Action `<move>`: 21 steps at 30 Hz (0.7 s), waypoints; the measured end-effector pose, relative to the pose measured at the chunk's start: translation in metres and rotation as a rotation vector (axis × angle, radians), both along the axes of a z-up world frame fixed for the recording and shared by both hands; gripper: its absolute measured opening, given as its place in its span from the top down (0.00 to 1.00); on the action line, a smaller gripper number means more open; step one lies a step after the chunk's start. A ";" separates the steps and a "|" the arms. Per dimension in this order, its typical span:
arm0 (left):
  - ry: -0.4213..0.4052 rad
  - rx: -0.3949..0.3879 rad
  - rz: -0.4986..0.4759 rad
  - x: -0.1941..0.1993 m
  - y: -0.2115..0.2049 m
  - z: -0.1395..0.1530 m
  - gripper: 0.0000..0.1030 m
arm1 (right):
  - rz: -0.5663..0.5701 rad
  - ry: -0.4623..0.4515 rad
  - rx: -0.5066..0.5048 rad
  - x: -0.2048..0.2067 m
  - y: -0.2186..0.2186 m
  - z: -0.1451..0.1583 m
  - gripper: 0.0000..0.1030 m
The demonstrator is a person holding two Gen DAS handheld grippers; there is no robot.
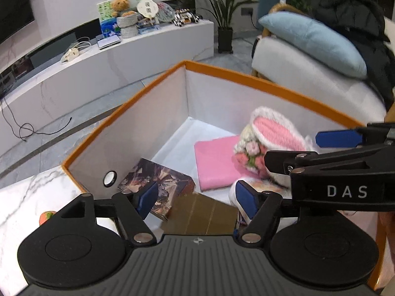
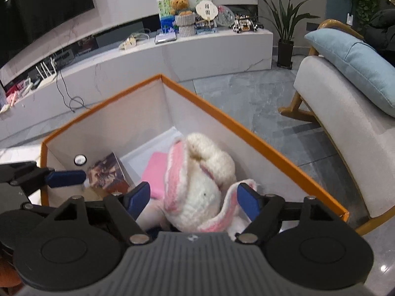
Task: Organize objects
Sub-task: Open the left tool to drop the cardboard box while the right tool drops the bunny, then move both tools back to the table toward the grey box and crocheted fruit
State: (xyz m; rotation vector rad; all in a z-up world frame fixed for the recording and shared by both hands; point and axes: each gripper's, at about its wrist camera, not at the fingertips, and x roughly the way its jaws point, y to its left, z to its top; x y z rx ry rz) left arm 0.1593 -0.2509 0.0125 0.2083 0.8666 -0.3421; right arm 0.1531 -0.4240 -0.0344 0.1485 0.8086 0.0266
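An orange-rimmed white box (image 1: 246, 79) holds a plush bunny (image 1: 269, 133) with pink ears and knitted flowers, a folded pink cloth (image 1: 214, 160) and a dark picture-printed carton (image 1: 170, 180). My left gripper (image 1: 197, 197) hangs open over the box's near corner, with nothing between its pads. In the right wrist view the bunny (image 2: 197, 180) lies in the box (image 2: 246, 133) between the fingers of my right gripper (image 2: 192, 197), which is open; its left pad stands clear and its right pad sits at an ear's edge. The right gripper (image 1: 308, 150) reaches in from the right.
The box rests on a marble-top table (image 1: 29, 192), where a small orange and green toy (image 1: 47, 217) lies by the box. A grey armchair (image 2: 345, 128) with a blue cushion (image 2: 358, 61) stands right. A low white TV bench (image 2: 172, 56) and a plant (image 2: 284, 24) stand behind.
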 end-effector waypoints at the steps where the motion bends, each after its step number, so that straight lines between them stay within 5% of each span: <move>1: -0.009 -0.009 0.006 0.000 0.002 0.002 0.20 | -0.001 -0.007 0.007 0.000 0.000 0.002 0.24; 21: -0.152 -0.095 0.104 -0.025 0.075 0.051 0.17 | 0.059 -0.162 -0.057 -0.024 0.028 0.029 0.24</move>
